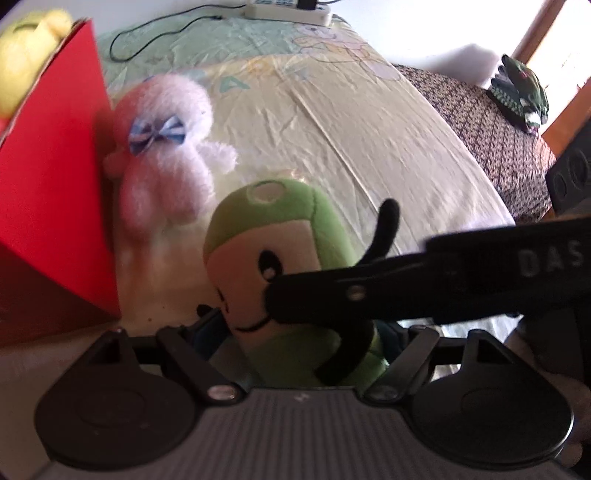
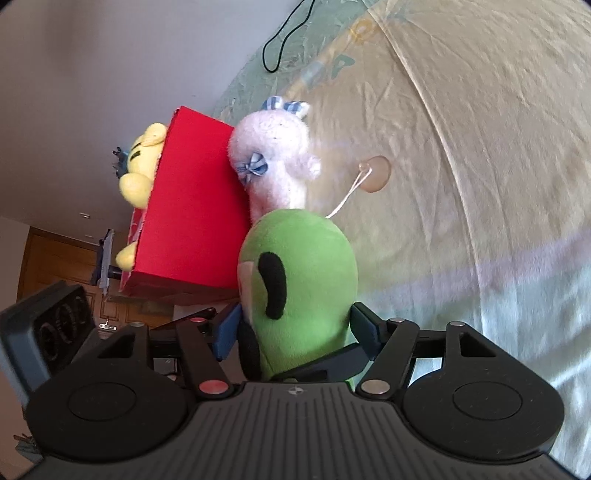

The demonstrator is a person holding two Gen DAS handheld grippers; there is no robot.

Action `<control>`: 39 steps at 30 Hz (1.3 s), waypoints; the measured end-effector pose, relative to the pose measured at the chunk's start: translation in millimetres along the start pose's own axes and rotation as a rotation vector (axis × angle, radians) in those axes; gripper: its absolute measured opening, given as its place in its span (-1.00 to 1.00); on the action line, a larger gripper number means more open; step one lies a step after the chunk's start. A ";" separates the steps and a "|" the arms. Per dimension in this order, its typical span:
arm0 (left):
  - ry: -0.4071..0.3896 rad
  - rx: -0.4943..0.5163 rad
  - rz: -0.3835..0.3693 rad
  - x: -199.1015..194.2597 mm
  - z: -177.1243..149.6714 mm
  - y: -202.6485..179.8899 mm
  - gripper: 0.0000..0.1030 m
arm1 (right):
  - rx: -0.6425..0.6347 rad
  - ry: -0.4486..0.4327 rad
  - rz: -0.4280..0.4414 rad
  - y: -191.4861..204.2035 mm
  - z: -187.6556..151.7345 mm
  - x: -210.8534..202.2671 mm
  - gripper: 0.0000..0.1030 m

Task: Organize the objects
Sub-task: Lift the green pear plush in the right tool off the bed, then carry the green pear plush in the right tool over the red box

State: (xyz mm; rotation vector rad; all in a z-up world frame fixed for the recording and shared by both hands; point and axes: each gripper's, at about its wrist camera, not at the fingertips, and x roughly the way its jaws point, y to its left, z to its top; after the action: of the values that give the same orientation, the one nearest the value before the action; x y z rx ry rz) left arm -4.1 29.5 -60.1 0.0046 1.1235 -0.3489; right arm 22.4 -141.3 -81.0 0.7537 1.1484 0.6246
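The green plush toy stands upright on the pale bed sheet, near the cameras and just right of the red box, with its lower body between the fingers of both tongs. Right gripper: the blue pads lie against the toy on both sides, one at the face side and one at the back, so the jaws hold the toy at a fairly wide setting. In the left wrist view, one finger of this gripper crosses the toy's face from the right. Left gripper: the toy fills the space between its fingers and hides most of the pads; contact cannot be told. A white plush toy with blue bows leans against the box wall, just beyond the green toy. A yellow plush toy sits in the box. A clear suction cup on a cord lies on the sheet right of the white toy. A black cable lies at the far edge.
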 end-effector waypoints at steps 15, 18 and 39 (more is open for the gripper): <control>-0.057 0.071 0.015 -19.4 0.3 -15.0 0.55 | -0.048 -0.046 0.048 10.7 -8.6 -17.3 0.21; -0.105 0.092 0.021 -33.3 3.9 -20.3 0.55 | -0.089 -0.091 0.071 20.4 -9.8 -28.0 0.21; -0.433 0.183 0.037 -156.5 -3.2 30.8 0.55 | -0.315 -0.336 0.190 131.6 -23.0 -41.0 0.21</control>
State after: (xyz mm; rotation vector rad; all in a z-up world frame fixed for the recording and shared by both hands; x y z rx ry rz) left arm -58.5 101.7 71.3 0.1064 0.6600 -0.3961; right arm -19.1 -88.5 41.5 0.6686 0.6549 0.7826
